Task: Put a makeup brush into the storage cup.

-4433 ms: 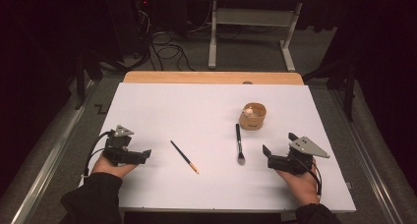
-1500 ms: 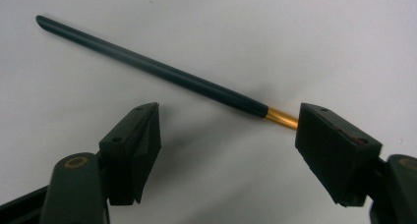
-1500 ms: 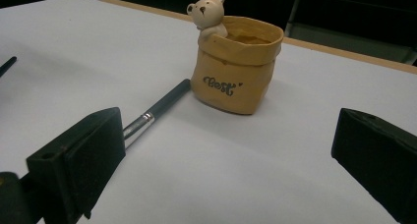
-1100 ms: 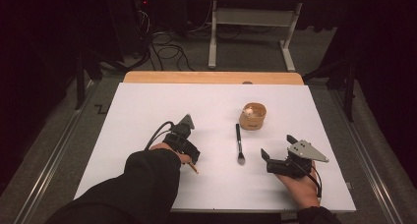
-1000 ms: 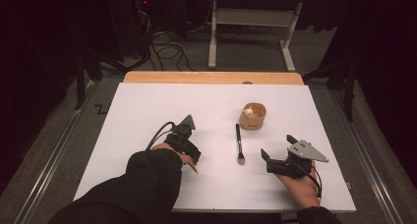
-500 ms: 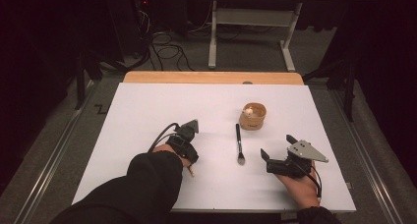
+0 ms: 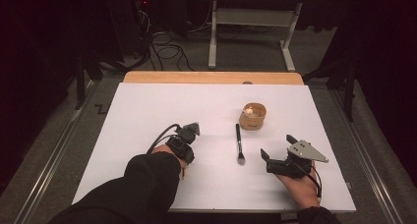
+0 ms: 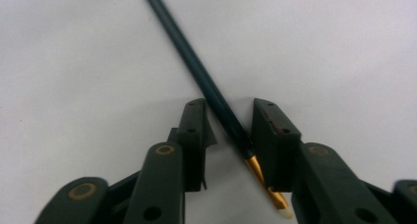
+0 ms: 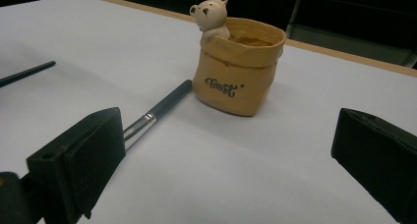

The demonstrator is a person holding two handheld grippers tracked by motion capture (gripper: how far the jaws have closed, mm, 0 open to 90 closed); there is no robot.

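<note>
- On the white counter (image 7: 147,116), at about seven o'clock from the bear pot (image 7: 253,117), a thin dark brush (image 8: 206,84) is straddled by the left tool (image 7: 189,135).
- In the left gripper view, the jaws are seen to have just been closing around the brush near its gold ferrule; the right-hand pad looks to be touching the handle, the other is narrowly apart from it, so a firm clamp cannot be confirmed.
- The brush is judged light, stiff and slender, with a smooth lacquered handle likely to roll or slip; hold is best taken on the handle just above the ferrule, square across it, and the pale bristle tip spared.
- The right tool (image 7: 276,151) is held at rest at five o'clock from the pot, its jaws wide apart and empty.
- A second, thicker brush (image 7: 239,144) lies between the two tools, just beside the pot, untouched.
</note>
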